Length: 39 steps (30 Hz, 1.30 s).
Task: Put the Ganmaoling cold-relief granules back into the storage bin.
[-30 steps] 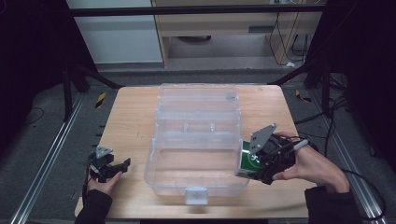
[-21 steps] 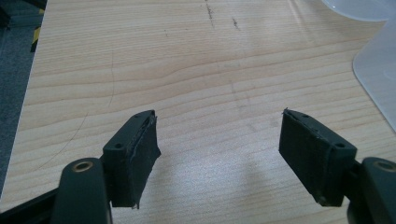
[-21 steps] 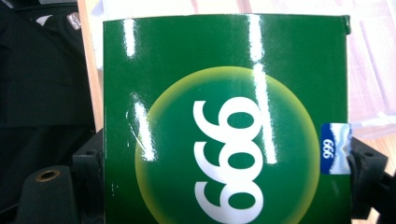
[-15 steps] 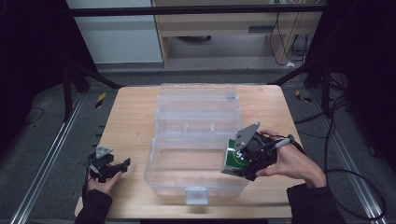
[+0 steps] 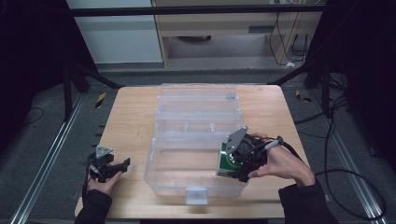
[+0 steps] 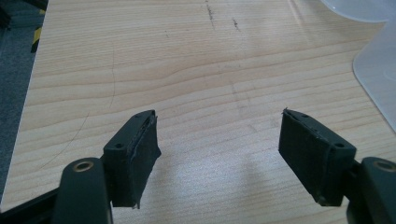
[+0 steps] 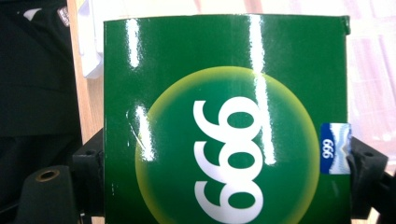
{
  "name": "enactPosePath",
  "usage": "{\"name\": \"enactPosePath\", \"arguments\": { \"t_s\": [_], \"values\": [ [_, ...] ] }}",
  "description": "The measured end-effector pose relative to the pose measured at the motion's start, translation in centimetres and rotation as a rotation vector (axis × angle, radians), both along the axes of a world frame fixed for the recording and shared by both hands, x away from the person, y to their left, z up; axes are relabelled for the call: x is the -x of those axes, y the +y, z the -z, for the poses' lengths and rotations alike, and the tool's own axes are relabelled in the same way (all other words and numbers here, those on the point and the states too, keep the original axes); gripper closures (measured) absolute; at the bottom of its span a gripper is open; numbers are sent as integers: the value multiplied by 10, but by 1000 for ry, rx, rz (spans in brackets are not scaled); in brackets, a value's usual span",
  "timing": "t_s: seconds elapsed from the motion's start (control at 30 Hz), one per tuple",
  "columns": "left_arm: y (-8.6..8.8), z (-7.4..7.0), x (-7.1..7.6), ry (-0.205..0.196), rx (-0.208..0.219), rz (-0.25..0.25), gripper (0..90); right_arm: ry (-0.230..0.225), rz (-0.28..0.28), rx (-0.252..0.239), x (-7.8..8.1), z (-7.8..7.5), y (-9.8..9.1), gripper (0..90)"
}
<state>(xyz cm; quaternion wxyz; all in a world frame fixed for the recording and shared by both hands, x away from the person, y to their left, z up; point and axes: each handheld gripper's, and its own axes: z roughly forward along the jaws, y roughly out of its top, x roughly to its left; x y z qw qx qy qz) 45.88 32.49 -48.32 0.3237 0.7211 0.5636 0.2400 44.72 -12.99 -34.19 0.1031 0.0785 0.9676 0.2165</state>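
Right now my right gripper [image 5: 232,164] is clamped on a green box [image 7: 226,121] marked 999, its jaws pressing the box's 2 side edges, and I hold it tilted just above the near compartment of the clear plastic case [image 5: 187,140] that sits open on the bench [image 5: 130,116]. Because the box hangs over the case's right end with its broad printed face toward my camera, I judge the coming move to be a short drop straight down into that compartment. My left gripper [image 6: 219,158] rests wide open and empty on the bench, well left of the case.
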Motion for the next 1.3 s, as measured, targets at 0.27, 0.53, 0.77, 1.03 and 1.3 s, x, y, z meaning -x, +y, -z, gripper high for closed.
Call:
{"name": "enactPosePath", "arguments": {
  "t_s": [0.27,0.53,0.77,1.03,1.3],
  "values": [
    [0,0,0,-1,0,0,278,2,-17,44,-1,11,8,160],
    [1,-1,1,-4,2,-1,280,4,-35,82,-1,20,15,159],
    [1,-1,1,-6,2,-2,282,6,-34,91,-2,23,17,158],
    [1,-1,1,-8,3,-2,282,31,-18,83,-4,32,16,158],
    [1,-1,1,-8,2,-2,284,29,-19,106,-7,41,17,154]
  ]
}}
